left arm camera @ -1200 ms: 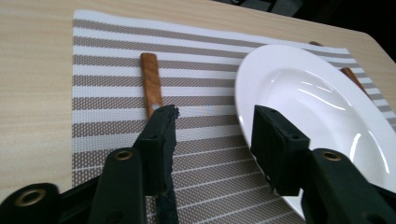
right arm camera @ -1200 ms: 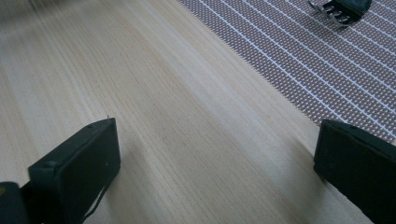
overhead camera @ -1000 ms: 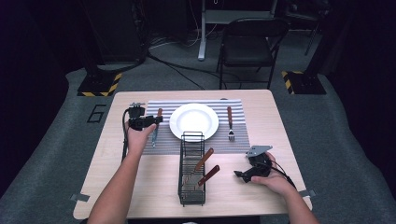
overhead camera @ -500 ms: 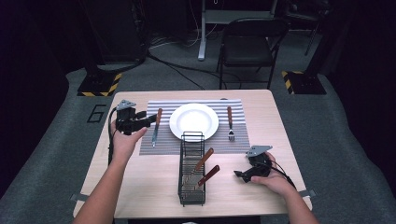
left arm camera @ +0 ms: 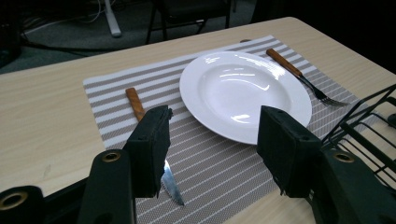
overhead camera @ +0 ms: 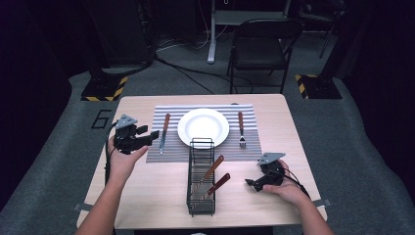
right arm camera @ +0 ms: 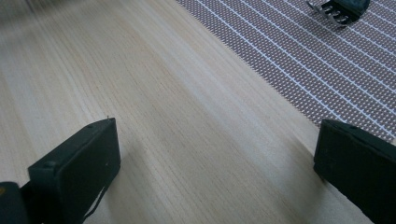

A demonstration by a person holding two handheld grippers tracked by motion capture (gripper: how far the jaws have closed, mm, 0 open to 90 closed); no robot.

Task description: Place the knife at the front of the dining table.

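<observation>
Left hand-held gripper (left arm camera: 212, 154) wide open, empty

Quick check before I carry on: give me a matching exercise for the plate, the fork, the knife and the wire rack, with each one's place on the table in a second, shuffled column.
Things:
1. white plate
2. fork
3. knife
4. wire rack

Places:
A. off the placemat, on bare table nearer the person, holding two wooden-handled utensils
B. on the placemat, on the left gripper's side of the plate
C. centre of the placemat
D. on the placemat, on the right gripper's side of the plate

Pairs: 1-C, 2-D, 3-B, 4-A
</observation>
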